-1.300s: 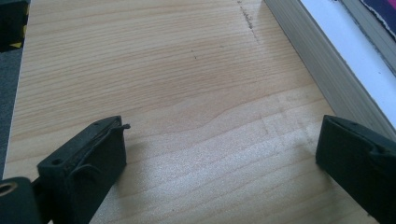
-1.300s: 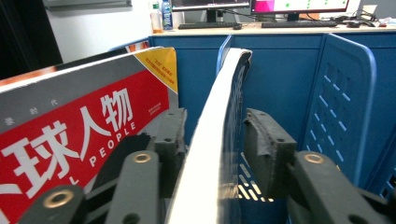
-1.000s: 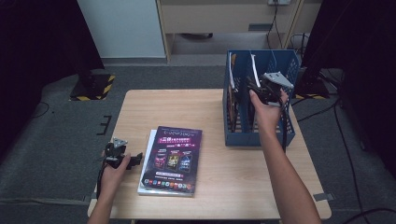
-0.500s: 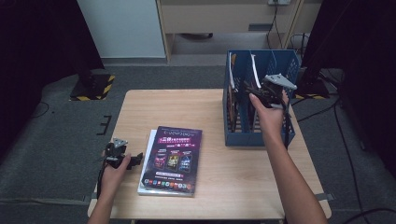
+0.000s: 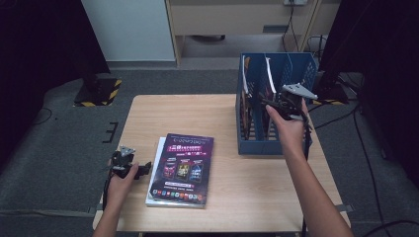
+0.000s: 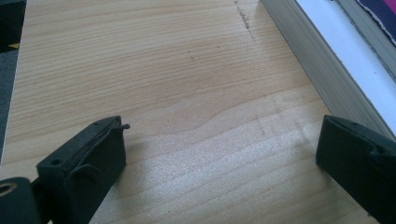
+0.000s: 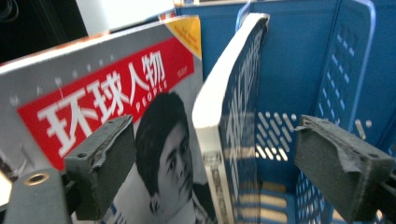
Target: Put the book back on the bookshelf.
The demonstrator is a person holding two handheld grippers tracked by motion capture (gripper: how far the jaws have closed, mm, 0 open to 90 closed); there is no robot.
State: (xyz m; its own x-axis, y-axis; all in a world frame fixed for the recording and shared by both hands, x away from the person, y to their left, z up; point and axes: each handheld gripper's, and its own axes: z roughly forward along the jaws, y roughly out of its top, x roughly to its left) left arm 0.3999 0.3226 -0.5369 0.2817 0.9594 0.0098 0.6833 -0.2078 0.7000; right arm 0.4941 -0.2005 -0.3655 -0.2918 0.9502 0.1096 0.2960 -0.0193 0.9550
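A dim room with grey carpet surrounds a pale wooden table (image 5: pixel 222 113), and the work in hand looks like filing magazines into the blue file rack (image 5: pixel 296 66) that stands upright at the table's far right corner; a judgement from how things lie. The rack already holds a magazine with a red masthead (image 7: pixel 102 107) in one slot and a blue-spined book (image 7: pixel 233 121) standing in the next, its top leaning toward the red one. A stack of magazines (image 5: pixel 183 168) lies flat near the front left of the table, a purple cover uppermost with a white one under it. The right hand-held gripper (image 5: pixel 279 104) hovers at the rack's top, jaws spread wide and holding nothing, the blue-spined book standing between them but untouched. The risk here, as I judge it, is that a withdrawing jaw catches the leaning book or the rack's divider and tips the book over, or drags the light rack toward the table edge just beside it. The left hand-held gripper (image 5: pixel 129 168) rests low on the table just beside the stack, jaws also parted and empty; in the left gripper view the stack's edge (image 6: pixel 308 60) runs close by one jaw. A grab there could pinch only the top cover, so the pages fan out or the white magazine beneath slides off.
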